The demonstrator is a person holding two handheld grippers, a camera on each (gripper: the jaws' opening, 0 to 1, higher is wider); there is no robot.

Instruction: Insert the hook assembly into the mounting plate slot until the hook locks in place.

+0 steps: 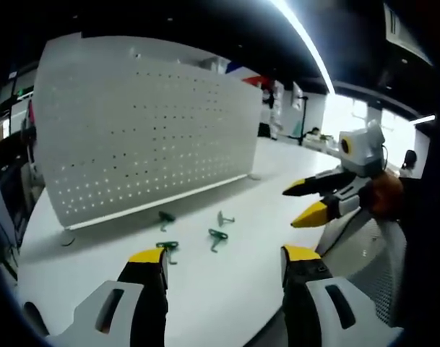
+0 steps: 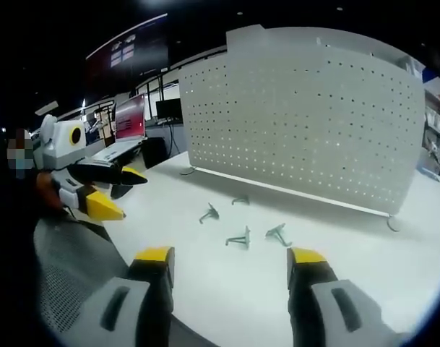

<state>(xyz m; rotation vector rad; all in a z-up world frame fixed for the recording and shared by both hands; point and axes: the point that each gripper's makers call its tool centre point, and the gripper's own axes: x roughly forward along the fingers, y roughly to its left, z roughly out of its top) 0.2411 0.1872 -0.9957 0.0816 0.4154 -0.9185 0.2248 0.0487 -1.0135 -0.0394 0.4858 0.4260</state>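
A white perforated mounting plate (image 1: 147,137) (image 2: 313,108) stands upright on small feet on the white table (image 1: 227,289). Several small green hooks lie loose on the table in front of it, among them one (image 1: 217,237) near my left gripper and one (image 2: 239,239) near my right gripper. My left gripper (image 1: 224,254) hovers open just short of the hooks, holding nothing; it also appears in the right gripper view (image 2: 133,195), at the left. My right gripper (image 2: 230,255) is open and empty too, and enters the left gripper view (image 1: 292,208) from the right.
A grey mesh chair back (image 1: 371,267) (image 2: 68,267) sits at the table's near edge between the two grippers. Desks with a red-lit screen (image 2: 129,116) stand beyond the table. The table's edge curves close to both grippers.
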